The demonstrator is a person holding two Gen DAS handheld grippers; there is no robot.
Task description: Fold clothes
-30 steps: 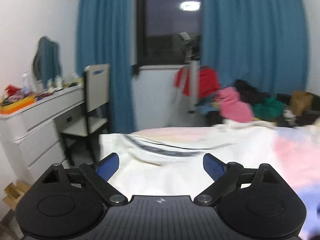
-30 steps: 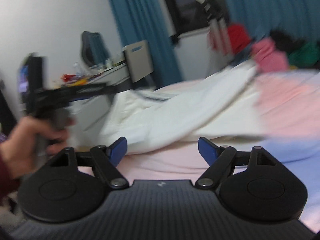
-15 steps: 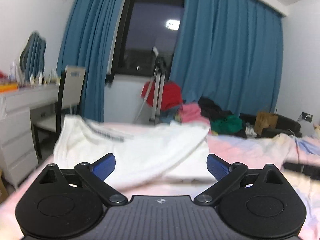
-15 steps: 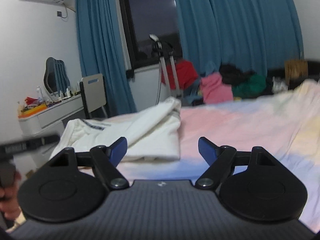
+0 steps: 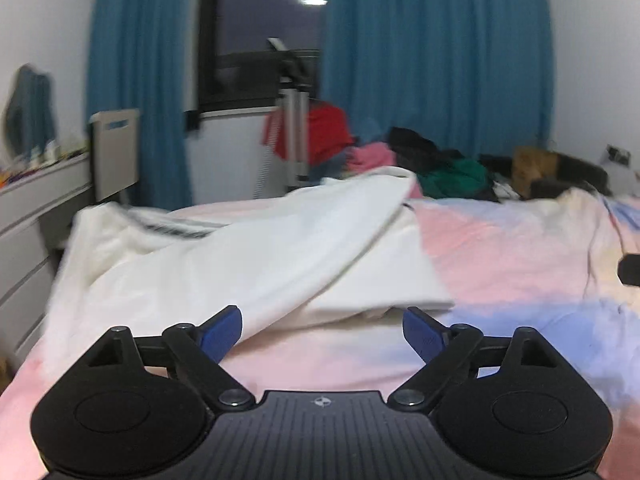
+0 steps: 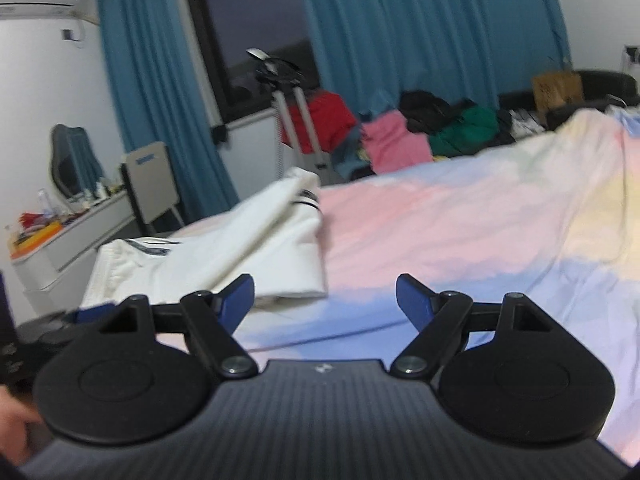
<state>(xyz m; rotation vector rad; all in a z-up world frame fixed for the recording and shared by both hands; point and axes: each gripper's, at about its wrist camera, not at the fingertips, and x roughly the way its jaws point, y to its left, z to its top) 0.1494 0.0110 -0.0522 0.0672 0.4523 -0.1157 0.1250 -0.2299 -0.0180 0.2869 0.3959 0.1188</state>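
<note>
A white garment (image 5: 260, 264) with dark striped trim lies on the pink and blue bedsheet (image 5: 500, 264), one flap folded diagonally across it. My left gripper (image 5: 322, 330) hovers low just in front of the garment's near edge. Its jaws are closing and stand wide, with only the edge of the cloth ahead of them and nothing pressed. In the right wrist view the garment (image 6: 248, 248) lies to the left. My right gripper (image 6: 324, 294) is open over bare bedsheet (image 6: 460, 232) beside the garment's right hem. The left gripper's blue pad (image 6: 94, 313) shows at the left edge.
A heap of coloured clothes (image 5: 440, 164) sits beyond the bed's far side next to a metal stand (image 5: 294, 132). A chair (image 5: 114, 152) and a white dresser (image 5: 32, 208) stand to the left. A hand (image 6: 16, 432) shows at the bottom left.
The left gripper has sunk and come closer to the garment's near edge, its jaws a little narrower. The right view has swung rightward, so the garment now sits at its left.
</note>
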